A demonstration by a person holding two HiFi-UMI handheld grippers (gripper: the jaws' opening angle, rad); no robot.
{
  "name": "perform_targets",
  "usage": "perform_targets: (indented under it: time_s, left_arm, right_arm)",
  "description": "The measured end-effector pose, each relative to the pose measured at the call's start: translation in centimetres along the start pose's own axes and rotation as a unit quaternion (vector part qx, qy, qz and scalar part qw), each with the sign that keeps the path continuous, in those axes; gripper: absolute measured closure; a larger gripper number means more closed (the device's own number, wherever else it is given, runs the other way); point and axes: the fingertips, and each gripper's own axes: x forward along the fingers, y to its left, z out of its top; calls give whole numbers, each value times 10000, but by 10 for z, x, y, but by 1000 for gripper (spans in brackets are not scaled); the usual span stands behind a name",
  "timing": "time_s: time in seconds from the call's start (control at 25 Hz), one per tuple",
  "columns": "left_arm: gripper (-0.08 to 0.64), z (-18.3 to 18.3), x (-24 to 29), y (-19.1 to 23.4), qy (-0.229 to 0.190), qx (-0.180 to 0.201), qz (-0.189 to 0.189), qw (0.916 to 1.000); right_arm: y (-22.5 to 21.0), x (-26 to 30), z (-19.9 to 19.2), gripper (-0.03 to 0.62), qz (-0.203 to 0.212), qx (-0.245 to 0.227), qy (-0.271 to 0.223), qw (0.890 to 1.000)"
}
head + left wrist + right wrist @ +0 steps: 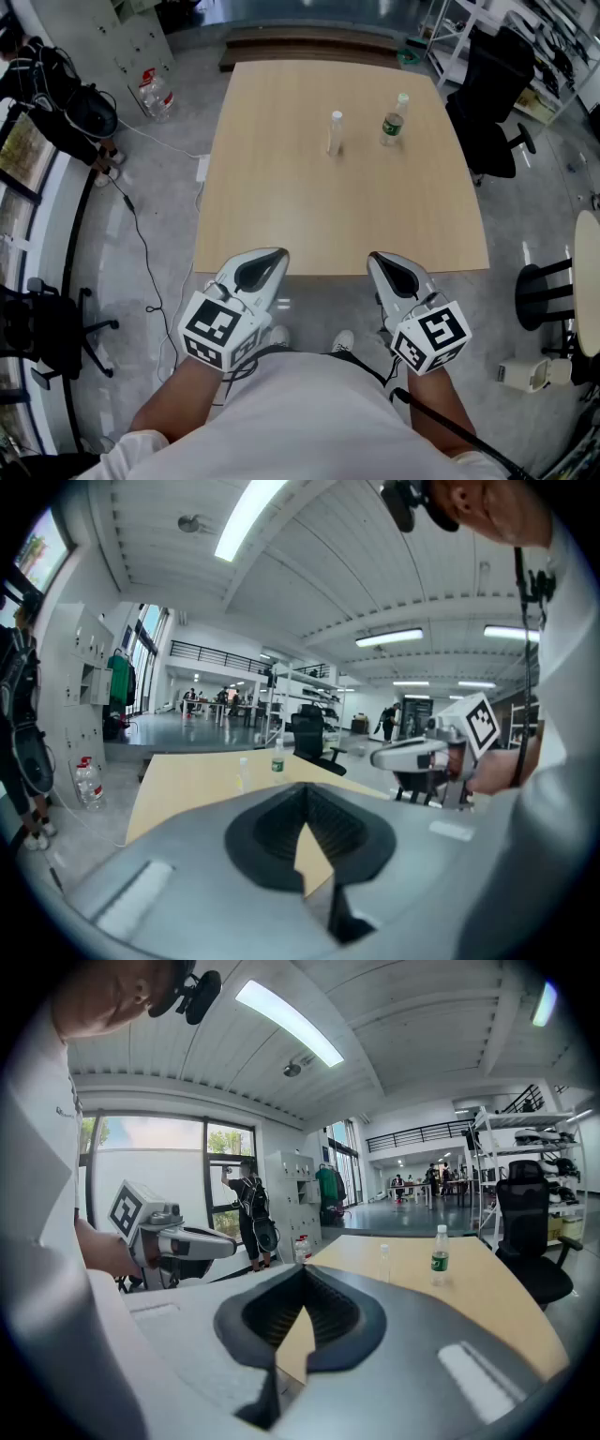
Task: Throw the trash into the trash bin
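Two bottles stand upright on the far half of the wooden table (281, 187): a small clear bottle (335, 131) (243, 772) (383, 1263) and, to its right, a green-labelled bottle (394, 122) (277, 758) (438, 1255). My left gripper (271, 254) (305, 786) hovers at the table's near edge, jaws shut and holding nothing. My right gripper (379, 256) (303, 1268) hangs beside it at the same edge, likewise shut with nothing in it. Both point slightly downward toward the tabletop, well short of the bottles. No trash bin shows in any view.
A black office chair (492, 103) stands off the table's right far corner. Large water bottles (155, 94) and a cable (141, 244) lie on the floor at left, near a dark backpack (89, 111). A round table (589, 281) and a small white box (530, 373) sit at right.
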Motion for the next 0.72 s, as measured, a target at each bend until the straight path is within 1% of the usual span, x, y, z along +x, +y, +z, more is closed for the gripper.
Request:
perform_targets:
  time_s: [0.32, 0.44, 0.56, 0.68, 0.72]
  left_arm:
    - [552, 1, -2, 7, 29, 196, -196, 9996]
    - [552, -4, -6, 15, 45, 208, -279, 9994]
    - [552, -8, -9, 24, 55, 201, -371, 9991]
    - [552, -13, -10, 30, 104, 245, -492, 9984]
    - [552, -14, -11, 32, 118, 257, -532, 9982]
  right_arm:
    - [4, 6, -3, 592, -225, 43, 38, 9997]
    - [10, 9, -2, 592, -339, 171, -77, 9992]
    - [16, 14, -1, 589, -526, 288, -166, 9981]
    - [20, 22, -4, 586, -710, 313, -144, 9969]
    - [23, 24, -6, 530, -752, 319, -115, 9966]
